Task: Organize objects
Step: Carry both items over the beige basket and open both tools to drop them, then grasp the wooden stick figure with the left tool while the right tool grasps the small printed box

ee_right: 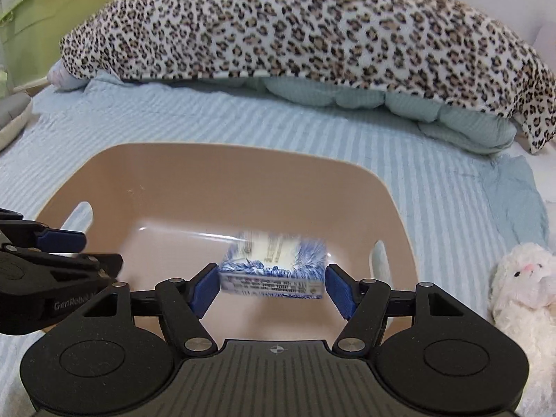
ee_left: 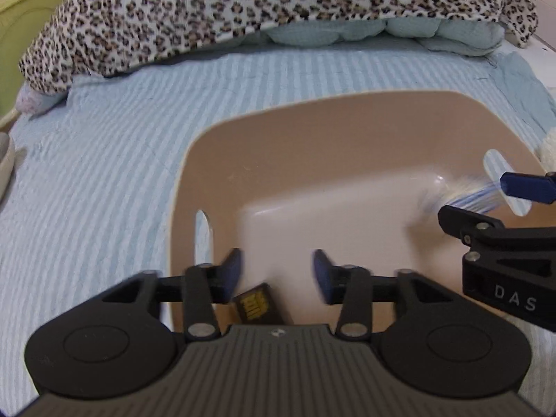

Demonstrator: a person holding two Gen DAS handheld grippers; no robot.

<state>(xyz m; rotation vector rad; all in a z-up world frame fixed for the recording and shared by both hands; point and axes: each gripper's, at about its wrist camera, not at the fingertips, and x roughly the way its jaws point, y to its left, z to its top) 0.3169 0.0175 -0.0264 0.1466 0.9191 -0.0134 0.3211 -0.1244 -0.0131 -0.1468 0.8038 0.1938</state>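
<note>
A tan plastic basin (ee_left: 312, 132) with slot handles sits on the striped bed; it also shows in the right wrist view (ee_right: 226, 180). My left gripper (ee_left: 278, 272) is open over the basin's near side, above a small dark box with yellow print (ee_left: 257, 304) lying in the basin. My right gripper (ee_right: 272, 286) holds a blue-and-white box (ee_right: 274, 267) between its pads over the basin; the box is blurred. In the left wrist view the right gripper (ee_left: 486, 201) shows at the right edge with the box (ee_left: 465, 198).
A leopard-print blanket (ee_right: 295, 24) over a pale blue quilt (ee_right: 382, 100) lies across the back of the bed. A white plush rabbit (ee_right: 524, 285) lies right of the basin. A green bin (ee_right: 52, 10) stands at the back left.
</note>
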